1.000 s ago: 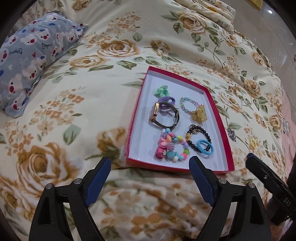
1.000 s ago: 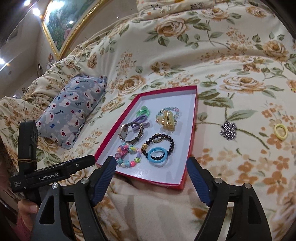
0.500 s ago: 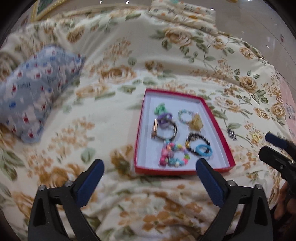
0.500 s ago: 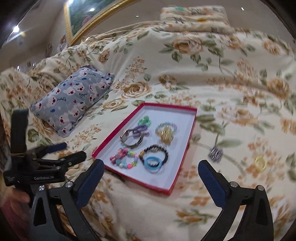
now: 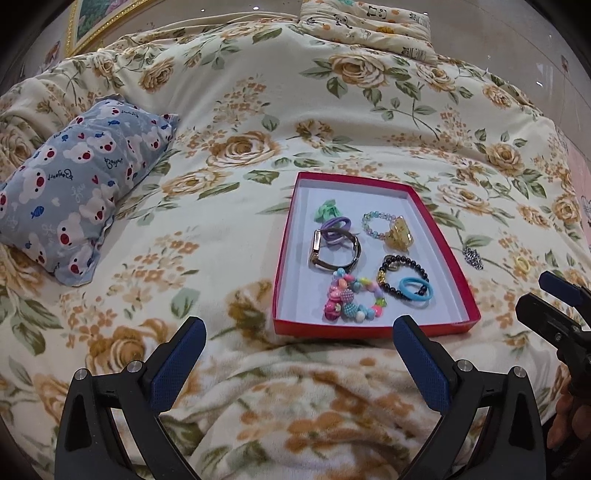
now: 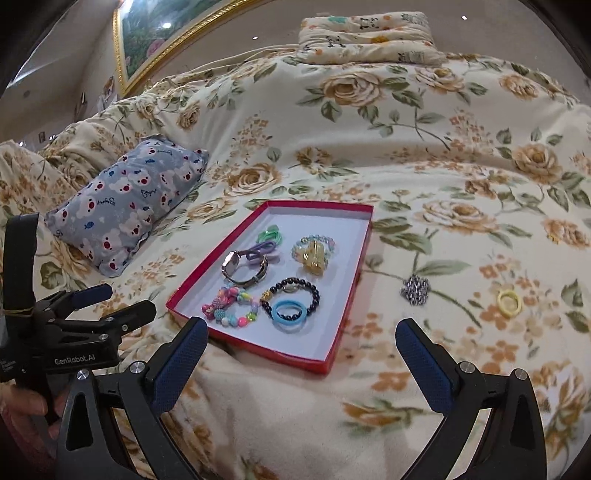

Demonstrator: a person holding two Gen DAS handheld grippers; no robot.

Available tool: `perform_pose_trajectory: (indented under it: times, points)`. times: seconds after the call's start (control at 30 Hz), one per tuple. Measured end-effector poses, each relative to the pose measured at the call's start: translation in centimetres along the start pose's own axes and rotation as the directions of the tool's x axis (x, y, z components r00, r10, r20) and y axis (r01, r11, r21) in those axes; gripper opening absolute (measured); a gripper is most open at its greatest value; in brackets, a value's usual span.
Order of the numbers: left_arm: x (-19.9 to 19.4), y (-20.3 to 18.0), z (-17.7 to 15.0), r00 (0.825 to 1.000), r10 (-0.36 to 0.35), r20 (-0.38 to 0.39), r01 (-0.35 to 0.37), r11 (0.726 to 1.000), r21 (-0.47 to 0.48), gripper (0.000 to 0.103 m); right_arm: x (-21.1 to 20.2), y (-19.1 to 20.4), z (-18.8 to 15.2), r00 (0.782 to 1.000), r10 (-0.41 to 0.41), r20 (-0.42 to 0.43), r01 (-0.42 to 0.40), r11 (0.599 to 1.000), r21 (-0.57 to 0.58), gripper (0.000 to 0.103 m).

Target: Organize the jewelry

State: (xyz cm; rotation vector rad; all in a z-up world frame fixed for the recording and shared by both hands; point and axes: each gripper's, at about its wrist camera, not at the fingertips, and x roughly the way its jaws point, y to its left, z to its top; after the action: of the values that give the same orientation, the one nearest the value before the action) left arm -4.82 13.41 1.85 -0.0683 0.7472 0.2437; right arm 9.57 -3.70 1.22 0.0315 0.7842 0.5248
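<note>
A red tray [image 5: 441,230] [image 6: 364,243] with a white floor lies on the floral bedspread. It holds several pieces: a watch [image 5: 334,251], a colourful bead bracelet [image 5: 351,299], a dark bead bracelet [image 5: 400,271], a blue ring [image 5: 415,290], a gold clip [image 5: 400,230] and hair ties. A silver piece [image 6: 415,290] [image 5: 472,254] and a yellow ring [image 6: 509,302] [image 5: 522,264] lie on the bedspread right of the tray. My left gripper [image 5: 299,343] and right gripper [image 6: 301,341] are both open and empty, hovering near the tray's front edge.
A blue bear-print pillow [image 5: 74,192] [image 6: 129,206] lies left of the tray. A folded blanket [image 6: 369,33] sits at the far edge of the bed. A gold-framed picture [image 6: 162,40] hangs on the wall behind.
Both grippers have pulled back and risen away from the tray, so more of the bed shows. Both stay open and empty. The jewelry has not moved.
</note>
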Motion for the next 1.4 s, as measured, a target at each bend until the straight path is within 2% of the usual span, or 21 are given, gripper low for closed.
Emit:
perform_pose_trajectory:
  times: [0.27,0.53,1.4]
  points:
    - [0.1,-0.9,-0.4,0.999,0.039,-0.03,-0.038,0.999,0.037,0.102,0.7,-0.1,-1.1,0.999,-0.005,-0.042,0.005,1.0,0.005,0.102]
    - [-0.5,-1.0,-0.3,0.999,0.042,-0.015,-0.042,0.998,0.037,0.102,0.1,0.4,-1.0,1.0,-0.008,-0.015,0.008,1.0,-0.017,0.102]
    - [-0.8,-1.0,-0.7,0.998,0.059,-0.011,-0.058,0.997,0.049,0.102,0.2,0.5,-1.0,1.0,-0.002,-0.026,0.002,1.0,-0.018,0.102]
